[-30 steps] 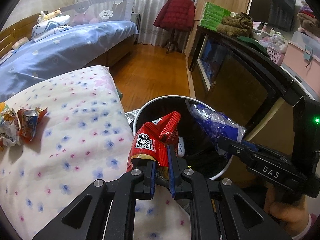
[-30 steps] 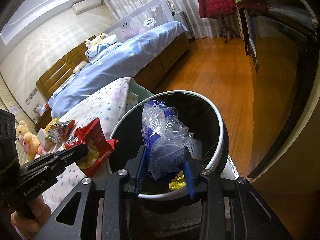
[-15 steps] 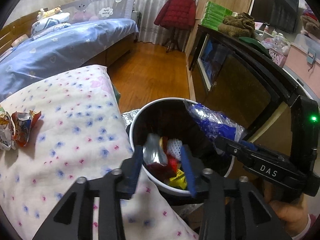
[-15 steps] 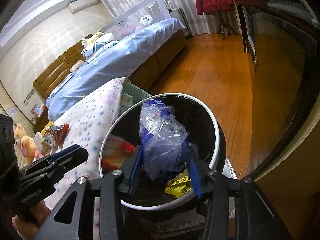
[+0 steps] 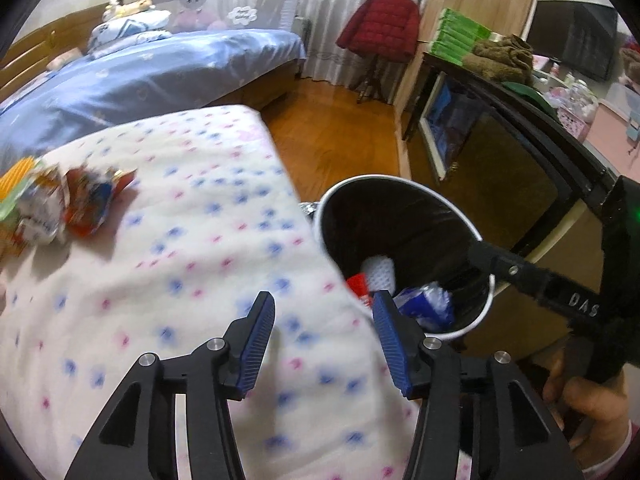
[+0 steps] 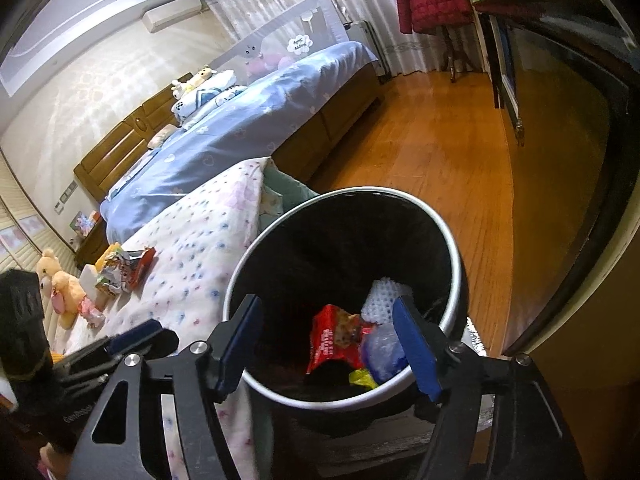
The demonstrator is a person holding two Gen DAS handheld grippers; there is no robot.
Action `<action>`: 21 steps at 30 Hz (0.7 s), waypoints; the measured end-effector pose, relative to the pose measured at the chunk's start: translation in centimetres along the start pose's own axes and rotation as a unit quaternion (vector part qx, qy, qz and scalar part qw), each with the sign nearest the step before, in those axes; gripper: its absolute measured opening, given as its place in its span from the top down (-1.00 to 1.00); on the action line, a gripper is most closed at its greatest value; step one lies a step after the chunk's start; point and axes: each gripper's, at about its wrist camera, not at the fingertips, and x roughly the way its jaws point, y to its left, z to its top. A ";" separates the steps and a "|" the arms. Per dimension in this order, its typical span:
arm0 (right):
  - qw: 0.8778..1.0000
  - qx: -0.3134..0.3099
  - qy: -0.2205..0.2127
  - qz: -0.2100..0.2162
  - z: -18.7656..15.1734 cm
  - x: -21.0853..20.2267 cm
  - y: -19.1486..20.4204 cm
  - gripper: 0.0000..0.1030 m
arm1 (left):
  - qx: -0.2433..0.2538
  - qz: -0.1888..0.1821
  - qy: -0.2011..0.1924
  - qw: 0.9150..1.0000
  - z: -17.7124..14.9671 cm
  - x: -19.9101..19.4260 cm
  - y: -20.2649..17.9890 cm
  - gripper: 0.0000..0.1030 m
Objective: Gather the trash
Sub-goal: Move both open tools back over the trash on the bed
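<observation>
A black trash bin with a white rim (image 6: 448,236) stands beside the flowered bed cover; it also shows in the left wrist view (image 5: 440,196). Inside lie a red snack wrapper (image 6: 332,336), a blue plastic bag (image 6: 384,350), a yellow wrapper (image 6: 362,379) and white foam netting (image 6: 384,294). My right gripper (image 6: 328,344) is open and empty right over the bin. My left gripper (image 5: 322,340) is open and empty over the bed cover (image 5: 180,272), beside the bin. Several crumpled wrappers (image 5: 86,204) lie on the cover at the left, also in the right wrist view (image 6: 128,268).
A blue-covered bed (image 5: 140,68) lies behind. A dark cabinet (image 5: 500,140) stands right of the bin, with wooden floor (image 6: 432,152) between. A red jacket hangs on a stand (image 5: 380,32). Plush toys (image 6: 60,284) sit at the bed's far left.
Both grippers opened and dropped their loads into the bin: the left let go of the red wrapper, then the right the blue bag. The left gripper swung left over the bed cover.
</observation>
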 end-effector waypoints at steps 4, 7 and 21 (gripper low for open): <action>1.000 -0.013 0.003 0.013 -0.4 0.1 1.8 -0.35 | -0.016 0.013 -0.006 1.000 -1.0 -1.7 1.3 0.02; 0.999 -0.022 0.007 0.023 -0.7 0.5 3.3 -0.35 | -0.025 0.022 -0.013 0.999 -1.7 -3.1 2.4 0.02; 0.994 -0.070 0.036 0.074 -2.7 2.8 10.3 -0.35 | -0.087 0.108 -0.050 0.989 -4.3 -9.2 8.4 -0.07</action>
